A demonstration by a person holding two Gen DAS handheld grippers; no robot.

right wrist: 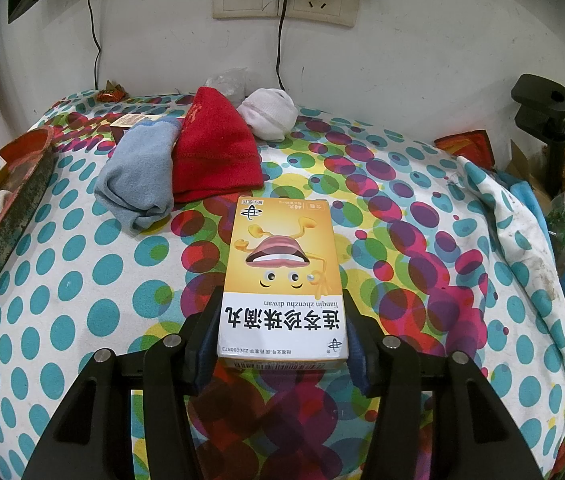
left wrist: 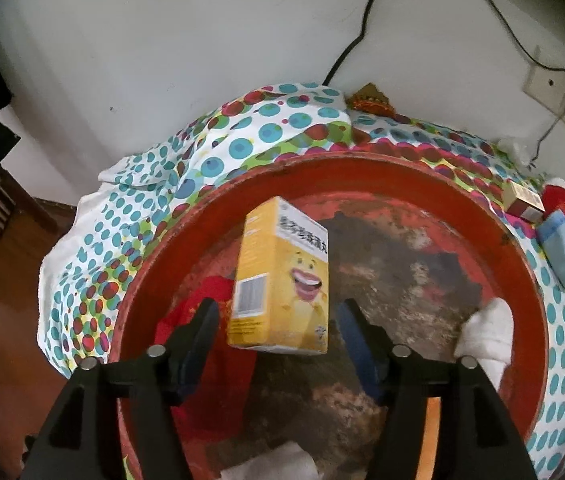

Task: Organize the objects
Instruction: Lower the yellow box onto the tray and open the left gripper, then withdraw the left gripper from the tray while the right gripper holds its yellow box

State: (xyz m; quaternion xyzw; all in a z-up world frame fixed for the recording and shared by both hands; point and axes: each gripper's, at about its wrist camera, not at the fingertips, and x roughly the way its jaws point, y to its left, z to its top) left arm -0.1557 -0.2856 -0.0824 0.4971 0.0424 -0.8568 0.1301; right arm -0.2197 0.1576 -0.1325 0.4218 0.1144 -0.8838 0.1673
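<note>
right gripper (right wrist: 280, 334) pinches one yellow box (right wrist: 282, 280); left gripper (left wrist: 278, 320) stands spread, second yellow box (left wrist: 280, 276) loose between.

Both views are evenly lit by soft indoor light; no hard shadows are cast on the white wall (right wrist: 422, 60). Strong fisheye bending is seen, with black vignetting at the corners. Saturated colours are rendered on the spotted cloth (right wrist: 82, 280). Slight softness is noted in the left wrist view, while sharper print is shown on the yellow box (right wrist: 282, 280)
</note>
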